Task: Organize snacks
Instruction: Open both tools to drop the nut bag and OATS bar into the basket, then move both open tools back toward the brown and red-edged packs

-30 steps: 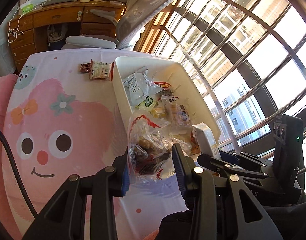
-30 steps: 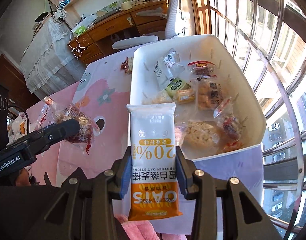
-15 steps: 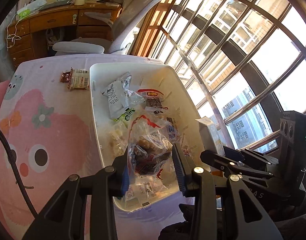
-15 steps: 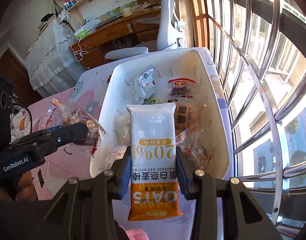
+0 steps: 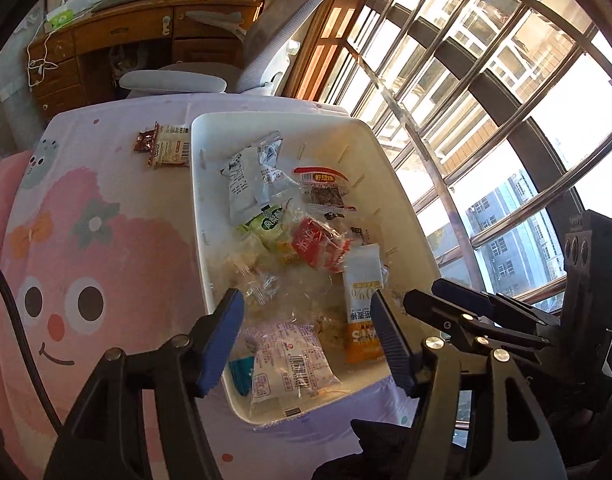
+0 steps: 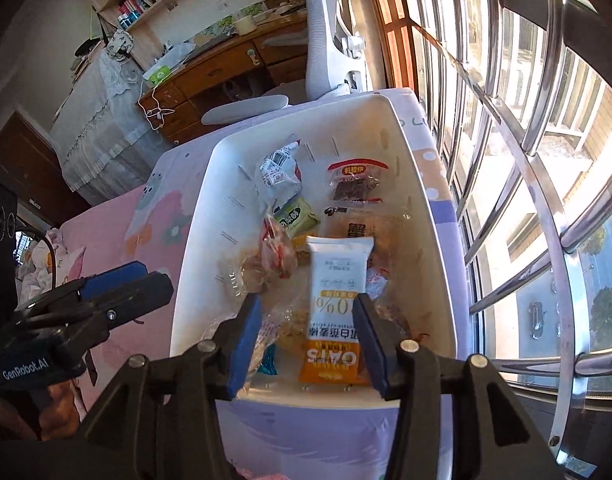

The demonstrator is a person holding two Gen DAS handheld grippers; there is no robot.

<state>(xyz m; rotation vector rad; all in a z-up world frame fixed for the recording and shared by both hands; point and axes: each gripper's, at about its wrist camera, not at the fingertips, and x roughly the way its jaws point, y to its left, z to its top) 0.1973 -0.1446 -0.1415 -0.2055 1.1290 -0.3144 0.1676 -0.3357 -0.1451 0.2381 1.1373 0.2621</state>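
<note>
The heap in the white plastic bin (image 5: 409,216) overlaps so much that the packets at the bottom cannot be counted or read; several clear wrappers blur together under the glare from the barred window (image 5: 485,92). About ten packets can be told apart. Among them are one white-and-orange oat bar (image 6: 337,308), one red packet (image 5: 315,242), one green packet (image 6: 296,216), one grey-white pouch (image 5: 246,184) and one white barcoded packet (image 5: 286,360) at the near end.

Two snacks lie outside on the cartoon tablecloth (image 5: 98,248), just beside the bin's far left corner: a small brown packet (image 5: 145,142) touching a white one (image 5: 170,152).

The left gripper (image 5: 306,332) hangs over the bin's near end, jaws opening, nothing pressed between its pads. The right gripper (image 6: 307,328) is also opening; the oat bar stands between its jaws inside the bin, the pads clear of it.

A wooden desk (image 6: 222,68) and grey office chair (image 5: 178,80) stand beyond the table.
</note>
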